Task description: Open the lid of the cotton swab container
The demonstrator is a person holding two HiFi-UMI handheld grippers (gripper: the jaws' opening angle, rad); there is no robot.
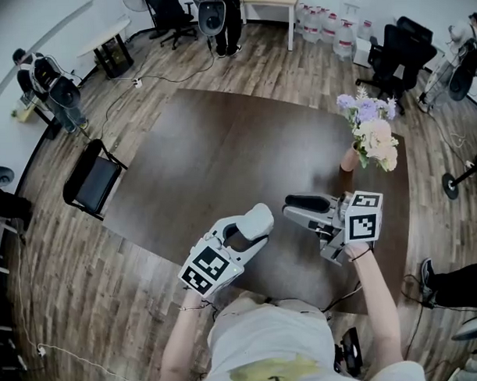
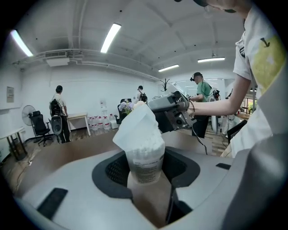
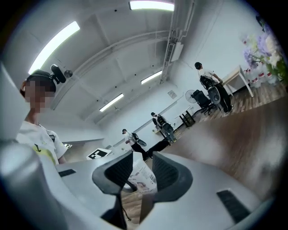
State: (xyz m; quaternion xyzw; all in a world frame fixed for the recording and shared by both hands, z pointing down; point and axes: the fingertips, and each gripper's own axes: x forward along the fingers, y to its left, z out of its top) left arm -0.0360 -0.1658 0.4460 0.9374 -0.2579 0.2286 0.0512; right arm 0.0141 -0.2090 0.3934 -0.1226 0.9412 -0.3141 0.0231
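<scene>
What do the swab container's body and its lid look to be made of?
Cotton swab container: clear plastic by the look, since the white swabs show through its wall above a printed label. Lid: frosted white plastic, probably; it looks matte and only faintly see-through.

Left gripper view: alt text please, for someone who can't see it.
The jaws grip a clear cotton swab container, its white lid tilted up. The right gripper is close behind the lid, over a brown table.
</scene>
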